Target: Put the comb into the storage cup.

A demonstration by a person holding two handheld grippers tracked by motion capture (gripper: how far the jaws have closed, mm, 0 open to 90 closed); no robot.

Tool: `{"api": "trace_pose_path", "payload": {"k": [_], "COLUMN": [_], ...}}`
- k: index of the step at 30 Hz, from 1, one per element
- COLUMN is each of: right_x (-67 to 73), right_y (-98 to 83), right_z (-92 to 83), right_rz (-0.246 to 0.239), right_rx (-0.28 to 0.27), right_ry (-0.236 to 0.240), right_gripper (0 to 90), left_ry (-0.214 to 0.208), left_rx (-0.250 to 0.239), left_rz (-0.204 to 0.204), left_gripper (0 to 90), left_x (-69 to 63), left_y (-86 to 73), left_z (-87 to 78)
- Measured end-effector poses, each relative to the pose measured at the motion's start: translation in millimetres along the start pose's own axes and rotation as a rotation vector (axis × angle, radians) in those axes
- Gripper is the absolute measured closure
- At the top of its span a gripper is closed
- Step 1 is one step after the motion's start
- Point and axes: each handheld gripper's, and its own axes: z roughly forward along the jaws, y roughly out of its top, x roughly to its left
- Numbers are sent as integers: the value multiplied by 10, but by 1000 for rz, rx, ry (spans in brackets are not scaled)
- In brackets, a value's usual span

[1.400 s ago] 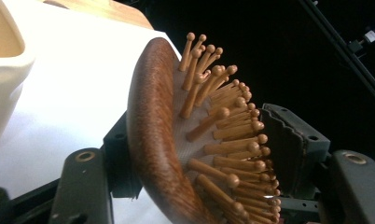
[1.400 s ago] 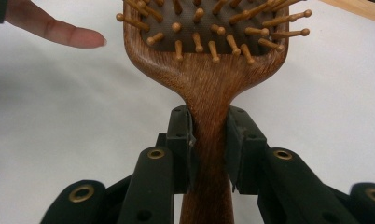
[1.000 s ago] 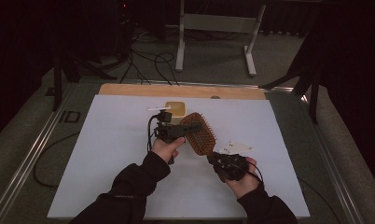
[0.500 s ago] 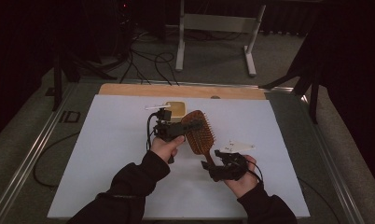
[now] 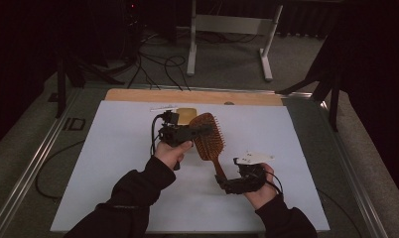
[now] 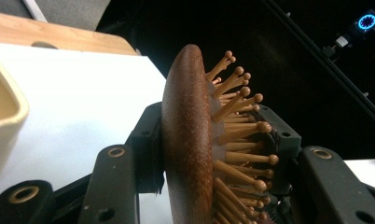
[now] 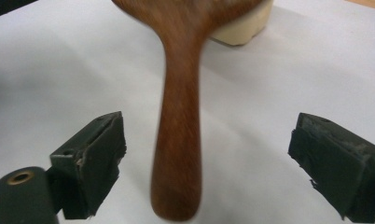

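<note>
Between my left gripper's [image 6: 209,163] jaws I have the wooden hairbrush [image 5: 208,136] clamped by its head, one pad on the smooth back, the other in among the bristles [image 6: 237,116], brush lifted off the white sheet [image 5: 113,163]. Half a second ago the handle end was just short of my right gripper [image 7: 206,163]; now the handle [image 7: 176,140] sits in the gap between its two jaws, which stand wide apart and touch nothing. Compared with a second ago, the right hand [image 5: 259,186] has dropped lower and swung in toward the handle tip, and the brush has tilted so the handle points down at it. Left hand [image 5: 171,151] has barely shifted. Just beyond the brush head, on the far side from the right gripper, a cream-coloured tray [image 5: 186,115] lies on the sheet; in the left gripper view its rim is off to the left of the jaws. Handle looks slightly blurred in the right gripper view. Can't tell whether the handle tip touches the sheet.
</note>
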Motion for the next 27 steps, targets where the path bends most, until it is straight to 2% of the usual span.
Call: {"api": "trace_pose_path", "payload": {"k": [2,3,5,9,17,22,24,27], "right_x": [-8,-3,0,-13,-7,-31,-40,-53], "right_y": [-11,-15,-26,-41,-73,-100,-108,-119], "right_z": [-6,-10,-15,-24,-52,-86,-97,-118], "right_rz": [-7,-22,-39,-41,-96,-77,-88,-80], "right_rx": [-3,2,0,-7,-27,-34,-30,-36], "right_ry": [7,-15,-29,-30,-70,-56,-63,-72], "right_gripper": [83,83,81,76,74,74,74,74], "left_ry": [8,9,16,17,31,45,51,60], "left_rx": [-8,-10,-14,-19,-28,-36,-40,-44], "left_rz": [11,20,27,40,69,88,95,101], "left_gripper": [521,521,522,521,521,521,522,521], "left_x": [-16,-21,-34,-54,-83,-101,-105,-105], "left_y": [39,58,92,149,262,345,380,430], "left_z": [-34,-49,-77,-120,-196,-237,-255,-286]}}
